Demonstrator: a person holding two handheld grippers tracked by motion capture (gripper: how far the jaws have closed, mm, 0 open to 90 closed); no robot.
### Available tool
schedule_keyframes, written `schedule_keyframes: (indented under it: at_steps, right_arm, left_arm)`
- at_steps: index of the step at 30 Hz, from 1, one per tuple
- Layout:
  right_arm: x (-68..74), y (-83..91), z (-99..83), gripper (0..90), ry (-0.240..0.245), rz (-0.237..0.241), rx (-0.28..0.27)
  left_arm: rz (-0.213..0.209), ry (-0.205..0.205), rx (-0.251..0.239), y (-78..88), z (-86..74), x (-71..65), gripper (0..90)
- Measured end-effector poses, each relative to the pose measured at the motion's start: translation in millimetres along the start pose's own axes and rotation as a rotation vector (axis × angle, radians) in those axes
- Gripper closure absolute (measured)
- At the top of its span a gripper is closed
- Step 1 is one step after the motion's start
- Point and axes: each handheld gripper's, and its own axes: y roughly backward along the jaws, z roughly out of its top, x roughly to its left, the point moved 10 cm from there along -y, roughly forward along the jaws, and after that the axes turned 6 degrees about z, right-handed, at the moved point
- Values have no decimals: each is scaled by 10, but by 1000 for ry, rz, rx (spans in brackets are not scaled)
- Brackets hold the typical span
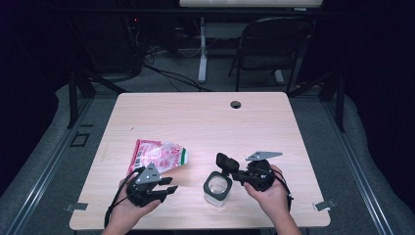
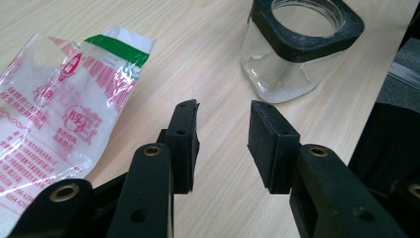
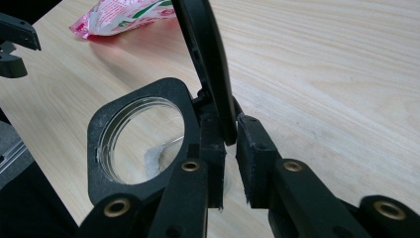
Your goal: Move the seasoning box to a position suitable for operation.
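The left gripper [image 1: 169, 188] rests near the table's [image 1: 195, 117] front edge, jaws spread and empty. Just right of it the right gripper [image 3: 229, 148] pinches the raised lid [image 3: 208, 64] of the open jar [image 1: 217, 187]. Behind lies a packet [image 1: 157, 156].

My bench [image 1: 195, 117] is evenly lit; surroundings fall dark. Glare whitens the glass jar [image 1: 218, 188]; the high view is soft.

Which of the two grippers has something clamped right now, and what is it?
The right gripper: its jaws pinch the flipped-up black lid of the glass jar. The left gripper hangs open with nothing between its jaws, beside the plastic bag.
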Motion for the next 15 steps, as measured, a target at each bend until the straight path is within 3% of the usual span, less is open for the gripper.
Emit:
schedule_keyframes:
  at_steps: [8,15]
  right_arm:
    - [-7,-64,72,818,-3,-3,-18]
    - [22,-35,60,746,2,11,-22]
  left_arm:
    - [32,21,0,-20,-85,160,637]
    - [54,36,15,-48,-157,271,645]
